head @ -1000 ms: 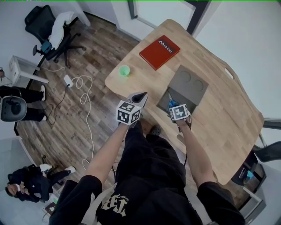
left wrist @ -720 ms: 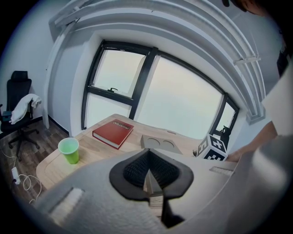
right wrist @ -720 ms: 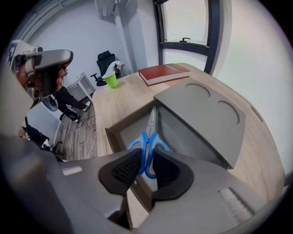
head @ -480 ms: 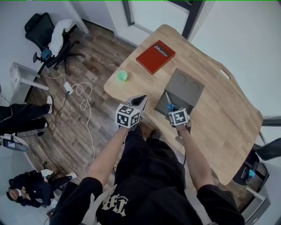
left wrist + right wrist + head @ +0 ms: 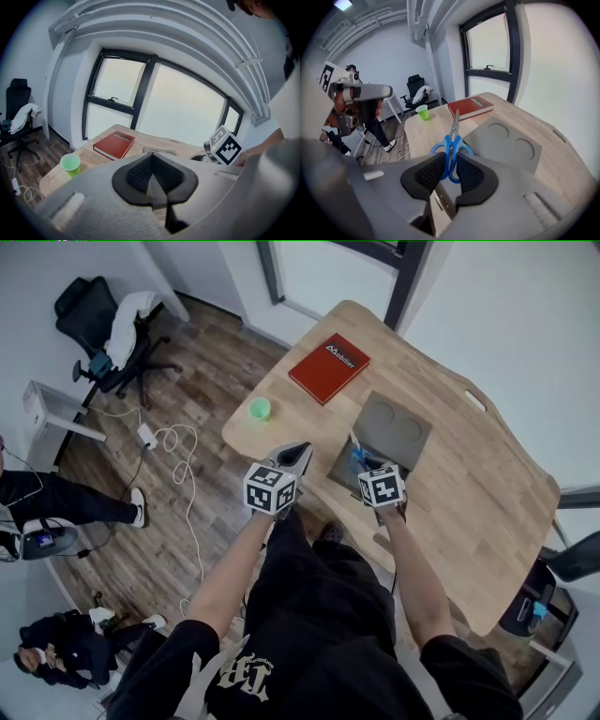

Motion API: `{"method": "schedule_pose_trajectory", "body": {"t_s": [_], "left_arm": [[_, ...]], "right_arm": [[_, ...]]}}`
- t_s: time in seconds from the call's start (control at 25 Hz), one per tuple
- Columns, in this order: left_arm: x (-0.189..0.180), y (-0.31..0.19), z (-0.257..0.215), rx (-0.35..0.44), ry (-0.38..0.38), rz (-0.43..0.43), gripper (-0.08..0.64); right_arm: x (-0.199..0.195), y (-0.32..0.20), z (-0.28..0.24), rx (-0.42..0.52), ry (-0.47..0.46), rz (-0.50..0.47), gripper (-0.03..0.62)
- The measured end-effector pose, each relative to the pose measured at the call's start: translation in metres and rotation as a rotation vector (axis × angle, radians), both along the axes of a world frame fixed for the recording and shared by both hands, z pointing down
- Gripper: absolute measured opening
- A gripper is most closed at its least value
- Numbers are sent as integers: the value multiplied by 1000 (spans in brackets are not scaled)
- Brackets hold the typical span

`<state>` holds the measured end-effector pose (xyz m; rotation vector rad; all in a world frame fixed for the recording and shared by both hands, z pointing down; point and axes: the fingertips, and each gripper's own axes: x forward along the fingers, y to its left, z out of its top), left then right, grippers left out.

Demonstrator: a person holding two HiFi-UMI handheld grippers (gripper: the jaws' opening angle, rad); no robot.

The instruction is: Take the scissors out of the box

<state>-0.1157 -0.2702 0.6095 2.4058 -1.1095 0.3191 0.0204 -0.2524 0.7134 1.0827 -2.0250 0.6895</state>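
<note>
Two blue handle loops of the scissors (image 5: 451,143) are pinched between the pads of the right gripper (image 5: 449,174), which clamps them from both sides. The closed blades stick out past the jaws, with the tip aimed toward the book (image 5: 471,107). In the head view the scissors (image 5: 356,456) are held in the air over the near, open side of the box (image 5: 392,426), just beyond the right gripper (image 5: 364,468). They touch nothing but its pads. The box (image 5: 506,139) is grey, and its flat face with two round dents lies to the right of the blades in the right gripper view.

The left gripper (image 5: 152,177) has its jaws pressed together with nothing between them. In the head view the left gripper (image 5: 300,450) hovers at the near edge of the table (image 5: 478,484), left of the box and apart from it.

Beyond the box, the red book (image 5: 328,367) lies flat near the table's far end. A green cup (image 5: 260,410) stands upright by the left edge, well apart from the box. On the wooden floor to the left lie a looped white cable (image 5: 178,446) and, farther off, a black chair (image 5: 94,306) with a white garment draped over it. A person (image 5: 56,498) in dark clothes is at the left edge of the head view.
</note>
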Motion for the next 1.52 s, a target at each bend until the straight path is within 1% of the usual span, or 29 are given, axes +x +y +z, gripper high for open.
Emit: {"method": "schedule_pose_trajectory", "body": {"t_s": [0.16,0.4,0.56,0.84,1.08,1.52], "left_arm": [[-3,-6,-14,36,-3,6,3],[-9,-22,-55,115,28,-13,3],[-9,-33,-82,164,48,-23,3],[-15,-49,-120,223,64,-61,3],[-16,-58,-137,252,66,-61,3],[-7,-64,-142,257,68,-57,3]], "right_arm": [[-4,-20,-31,79,-30,5,84],[-7,-45,-86,193,-69,24,84],[-10,-57,-121,277,-82,29,84],[-7,-71,-166,385,-94,43,84],[-7,-77,-187,432,-105,47,84],[0,-82,-193,441,-108,53,84]]}}
